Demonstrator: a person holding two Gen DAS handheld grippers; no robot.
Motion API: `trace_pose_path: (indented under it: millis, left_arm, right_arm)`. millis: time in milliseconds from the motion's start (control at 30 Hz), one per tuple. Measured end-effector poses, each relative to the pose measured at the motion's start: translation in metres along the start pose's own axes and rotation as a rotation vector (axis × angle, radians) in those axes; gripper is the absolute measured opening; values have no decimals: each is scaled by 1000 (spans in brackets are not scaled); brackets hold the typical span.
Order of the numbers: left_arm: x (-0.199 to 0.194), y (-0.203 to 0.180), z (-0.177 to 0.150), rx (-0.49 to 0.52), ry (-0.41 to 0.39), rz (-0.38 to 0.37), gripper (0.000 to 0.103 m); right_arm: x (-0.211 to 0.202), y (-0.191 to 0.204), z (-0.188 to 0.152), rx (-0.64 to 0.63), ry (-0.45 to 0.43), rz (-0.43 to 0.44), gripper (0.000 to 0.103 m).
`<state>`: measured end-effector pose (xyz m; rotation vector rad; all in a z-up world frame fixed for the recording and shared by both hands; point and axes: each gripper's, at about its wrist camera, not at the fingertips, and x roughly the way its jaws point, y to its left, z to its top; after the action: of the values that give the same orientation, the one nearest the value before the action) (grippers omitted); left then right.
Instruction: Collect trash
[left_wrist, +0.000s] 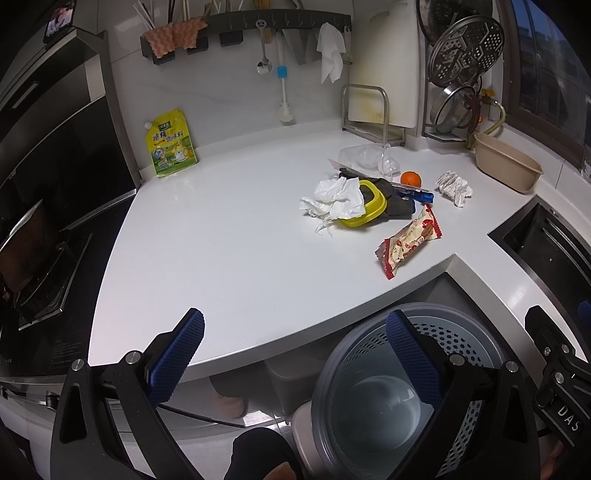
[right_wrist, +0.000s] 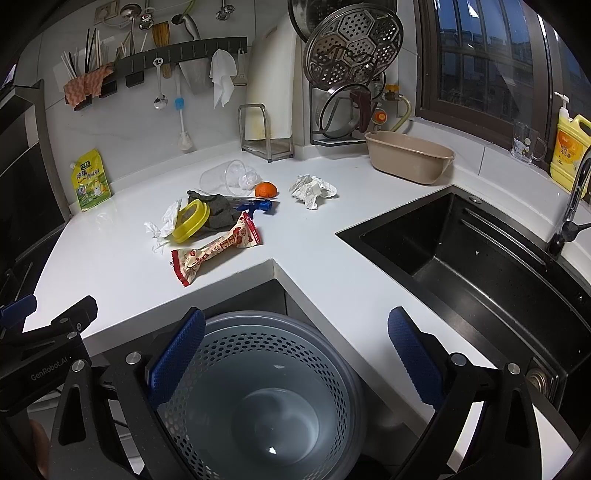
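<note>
While both grippers hang back at the near edge of the white worktop (right_wrist: 110, 266), nothing is between their blue pads. The left gripper (left_wrist: 295, 354) has its jaws spread wide and empty, and the right gripper (right_wrist: 295, 354) is the same, wide apart and holding nothing.

Below the worktop's inner corner stands a grey perforated waste bin (right_wrist: 266, 387), seen from above, with nothing visible inside.

The trash lies in a loose group in the middle of the worktop. A red-and-white snack wrapper (right_wrist: 218, 247) lies nearest the edge. Just behind it a yellow lid (right_wrist: 192, 221) rests against a crumpled white tissue (right_wrist: 162, 225) and a dark cloth (right_wrist: 221, 212). A blue-tipped tool (right_wrist: 258, 204) touches the cloth. Behind that are an orange fruit (right_wrist: 266, 189) and a clear plastic cup (right_wrist: 229, 176) on its side. A crumpled paper ball (right_wrist: 312, 189) sits apart to the right, near a beige basin (right_wrist: 410, 155). The black sink (right_wrist: 480, 258) is on the right.
</note>
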<state>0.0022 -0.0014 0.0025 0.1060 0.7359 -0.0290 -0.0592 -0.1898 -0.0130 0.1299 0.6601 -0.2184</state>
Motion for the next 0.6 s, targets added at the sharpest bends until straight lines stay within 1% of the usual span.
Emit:
trace_pose_path:
  millis: [400, 600]
  left_arm:
    - [4, 5, -1, -22, -5, 1, 97]
    - [14, 8, 0, -31, -15, 11, 97]
  right_arm:
    - [3, 0, -2, -8, 1, 9, 95]
    - [13, -9, -2, 8, 1, 47, 95]
